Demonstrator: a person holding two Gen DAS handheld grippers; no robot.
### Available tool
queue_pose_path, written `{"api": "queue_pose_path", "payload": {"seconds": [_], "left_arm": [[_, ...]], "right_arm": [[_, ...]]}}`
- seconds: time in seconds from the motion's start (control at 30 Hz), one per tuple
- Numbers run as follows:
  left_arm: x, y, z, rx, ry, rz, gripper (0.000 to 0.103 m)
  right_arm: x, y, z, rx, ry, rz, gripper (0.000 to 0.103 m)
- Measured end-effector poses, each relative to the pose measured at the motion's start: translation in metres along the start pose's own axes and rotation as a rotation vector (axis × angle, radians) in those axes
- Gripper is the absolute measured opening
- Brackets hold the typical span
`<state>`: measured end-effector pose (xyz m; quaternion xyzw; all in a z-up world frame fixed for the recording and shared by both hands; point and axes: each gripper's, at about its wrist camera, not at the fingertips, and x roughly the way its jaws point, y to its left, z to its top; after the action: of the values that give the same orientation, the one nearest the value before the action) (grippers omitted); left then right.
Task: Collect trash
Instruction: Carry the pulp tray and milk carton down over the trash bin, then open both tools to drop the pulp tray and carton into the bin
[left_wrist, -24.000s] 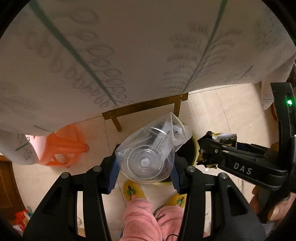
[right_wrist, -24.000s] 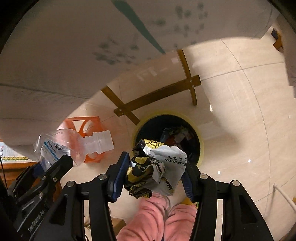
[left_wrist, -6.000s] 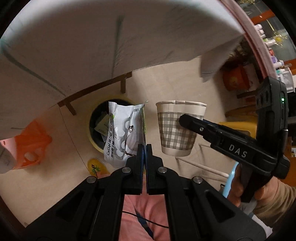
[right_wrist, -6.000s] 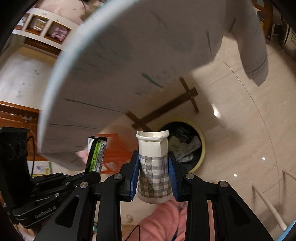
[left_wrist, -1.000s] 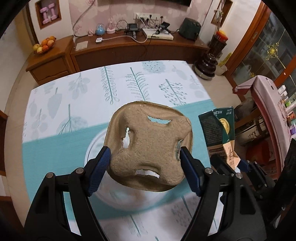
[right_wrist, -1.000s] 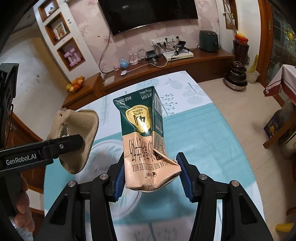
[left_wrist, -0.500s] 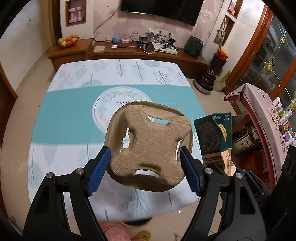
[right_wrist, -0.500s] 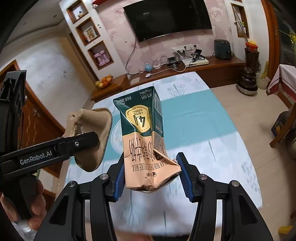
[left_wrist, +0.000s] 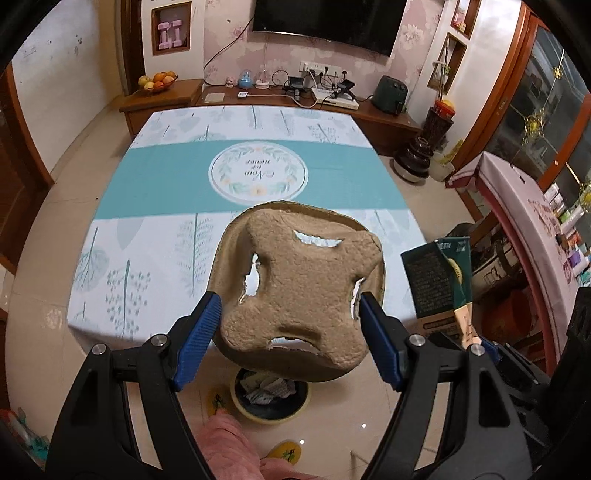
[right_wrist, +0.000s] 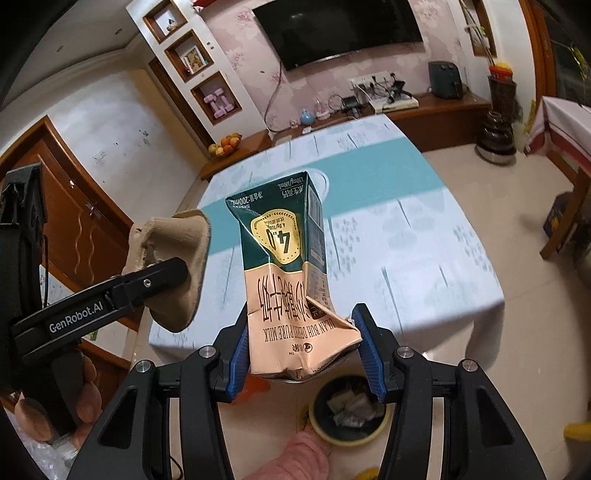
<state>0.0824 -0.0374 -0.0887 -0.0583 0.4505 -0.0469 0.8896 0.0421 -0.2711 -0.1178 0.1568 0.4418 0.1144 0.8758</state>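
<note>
My left gripper (left_wrist: 291, 332) is shut on a brown pulp cup carrier (left_wrist: 301, 291), its blue pads pressing both sides. The same cup carrier (right_wrist: 171, 269) shows at the left of the right wrist view. A crumpled green and peach milk carton (right_wrist: 291, 280) is clamped by my right gripper (right_wrist: 301, 350); this milk carton (left_wrist: 439, 284) also appears at the right of the left wrist view. Below both grippers a yellow-rimmed bin (left_wrist: 271, 417) with trash in it stands on the floor; in the right wrist view the bin (right_wrist: 349, 432) lies just under the carton.
A table with a teal and white cloth (left_wrist: 255, 173) stands ahead, its near edge above the bin. A pink-trousered leg (left_wrist: 229, 443) and yellow slippers are by the bin. A hand (right_wrist: 48, 406) holds the left tool. A pink-draped table (left_wrist: 532, 221) is at the right.
Both grippers have drawn back from over the table with their loads. The table now lies farther off, and the floor and bin have come into view beneath them.
</note>
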Motion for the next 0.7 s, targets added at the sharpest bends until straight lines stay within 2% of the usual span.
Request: {"api": "queue_pose_path", "payload": {"seconds": [0.2, 0.3, 0.4, 0.5, 0.7], "left_arm": [[0.015, 0.003, -0.034, 0.016, 0.047, 0.004, 0.073], [0.03, 0.008, -0.063, 0.038, 0.094, -0.013, 0.073], [0.049, 0.011, -0.093, 0.066, 0.133, -0.028, 0.073], [0.083, 0.017, -0.113, 0.088, 0.193, -0.036, 0.073], [0.165, 0.04, -0.173, 0.099, 0.332, -0.064, 0.073]], "right_arm": [[-0.001, -0.002, -0.039, 0.0, 0.06, -0.028, 0.051], [0.013, -0.004, -0.056, -0.003, 0.105, -0.042, 0.051], [0.031, -0.01, -0.088, 0.022, 0.164, -0.053, 0.051], [0.064, -0.019, -0.12, 0.065, 0.248, -0.075, 0.051], [0.142, -0.046, -0.185, 0.16, 0.389, -0.128, 0.052]]}}
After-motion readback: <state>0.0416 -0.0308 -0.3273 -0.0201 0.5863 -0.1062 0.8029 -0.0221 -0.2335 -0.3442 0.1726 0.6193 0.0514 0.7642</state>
